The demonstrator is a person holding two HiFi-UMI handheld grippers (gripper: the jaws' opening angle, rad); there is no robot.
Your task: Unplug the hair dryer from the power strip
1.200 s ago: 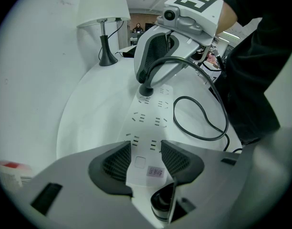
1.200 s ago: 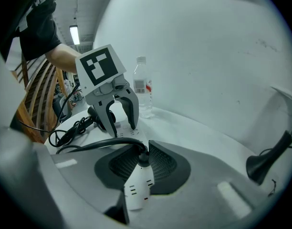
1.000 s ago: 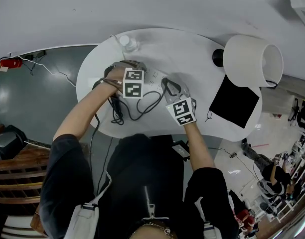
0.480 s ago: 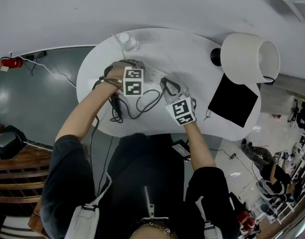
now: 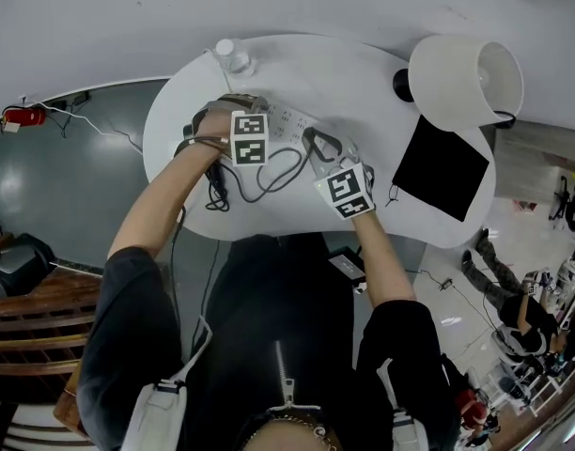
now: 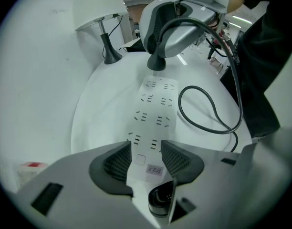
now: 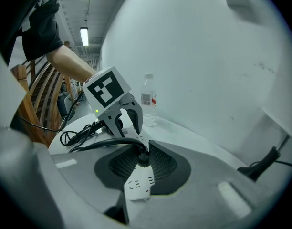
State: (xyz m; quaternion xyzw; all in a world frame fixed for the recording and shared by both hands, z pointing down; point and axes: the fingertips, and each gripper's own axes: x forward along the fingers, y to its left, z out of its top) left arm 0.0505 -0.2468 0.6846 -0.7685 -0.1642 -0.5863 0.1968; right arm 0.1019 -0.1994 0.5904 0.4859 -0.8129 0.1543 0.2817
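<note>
A white power strip point(image 5: 289, 123) lies across the oval white table point(image 5: 353, 73). My left gripper point(image 6: 146, 159) points steeply down, its pads closed on the two sides of the strip's point(image 6: 153, 111) near end. At the far end my right gripper point(image 7: 142, 159) is shut on the black plug point(image 7: 143, 155), just over the strip's last sockets point(image 7: 139, 185). I cannot tell whether the prongs are out. The black cord point(image 6: 208, 113) loops across the table from the plug. The dryer's body is hidden under my left hand in the head view.
A clear water bottle point(image 5: 229, 56) stands at the table's far left edge. A lamp with a white shade point(image 5: 464, 81) stands at the right, a black square mat point(image 5: 444, 169) beside it. More coiled black cable point(image 5: 217, 195) lies near the front left edge.
My right gripper has risen a little with the plug in it. My left gripper has stayed on the strip's near end.
</note>
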